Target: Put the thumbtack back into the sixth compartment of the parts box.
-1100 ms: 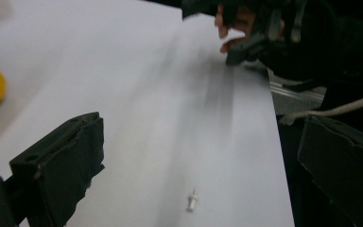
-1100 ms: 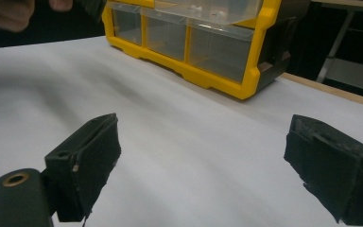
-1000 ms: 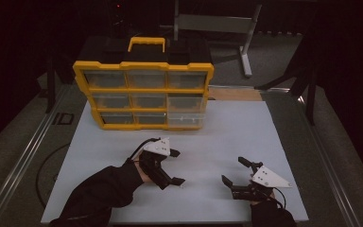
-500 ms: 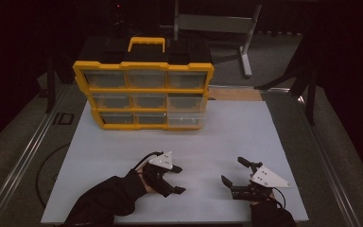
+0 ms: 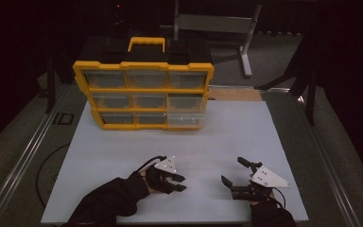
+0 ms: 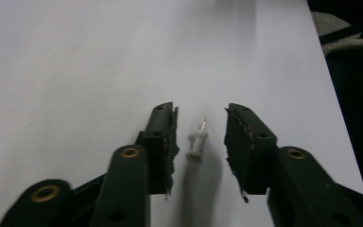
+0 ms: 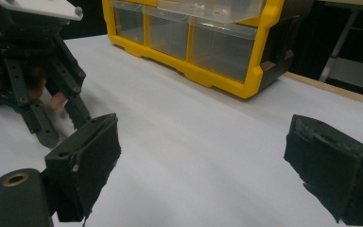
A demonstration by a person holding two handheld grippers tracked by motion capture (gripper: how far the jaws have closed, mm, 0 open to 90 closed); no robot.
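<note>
Since the earlier frame, the left gripper point(image 5: 179, 182) had descended toward the white board point(image 5: 246, 132), its jaws just closing. Behind stood the yellow organizer case point(image 5: 144, 94). The right gripper point(image 5: 235, 172) rested with jaws wide apart. The left jaws stood narrowly apart, flanking a white pushpin point(image 6: 198, 140) lying on the board, untouched.

— What do we record for our left gripper point(image 5: 179, 182)?

— We hold it low over the sheet, its black-sleeved forearm running in from the bottom edge. Its jaws have just been closing and stand narrowly apart, pads pressing on nothing.

— And our right gripper point(image 5: 234, 172)?

— We hold it low beside the left, jaws spread wide, nothing between them.
</note>
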